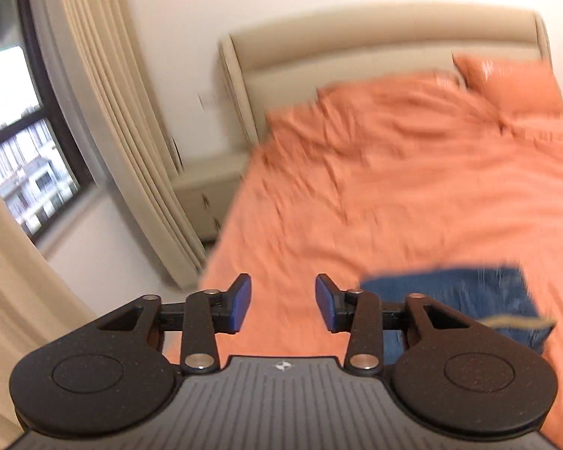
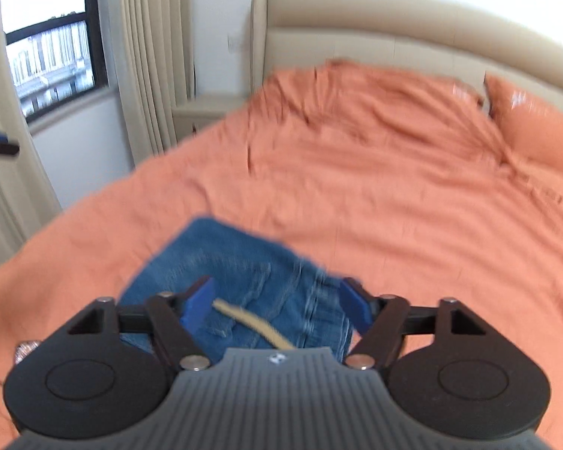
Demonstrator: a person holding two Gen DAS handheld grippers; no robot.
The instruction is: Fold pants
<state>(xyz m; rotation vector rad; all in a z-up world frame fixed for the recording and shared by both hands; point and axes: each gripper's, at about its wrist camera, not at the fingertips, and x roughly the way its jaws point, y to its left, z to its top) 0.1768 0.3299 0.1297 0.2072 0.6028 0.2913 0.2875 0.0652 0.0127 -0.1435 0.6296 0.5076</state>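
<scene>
Both my tongs hang apart and empty above the folded blue denim pants (image 2: 236,281) on the orange bedspread (image 2: 394,195). Left gripper (image 1: 283,303) gapes over bare cover; right gripper (image 2: 276,305) wider, over the denim.

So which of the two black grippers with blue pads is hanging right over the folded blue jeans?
The right gripper: folded blue denim jeans fill the gap between its open jaws. The left gripper frames only orange bedsheet.

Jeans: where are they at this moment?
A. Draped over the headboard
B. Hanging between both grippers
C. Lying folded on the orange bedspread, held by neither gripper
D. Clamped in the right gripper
C: the jeans lie as a compact folded bundle on the orange bedspread, while the right gripper and the left gripper both stand open and empty above them.
</scene>
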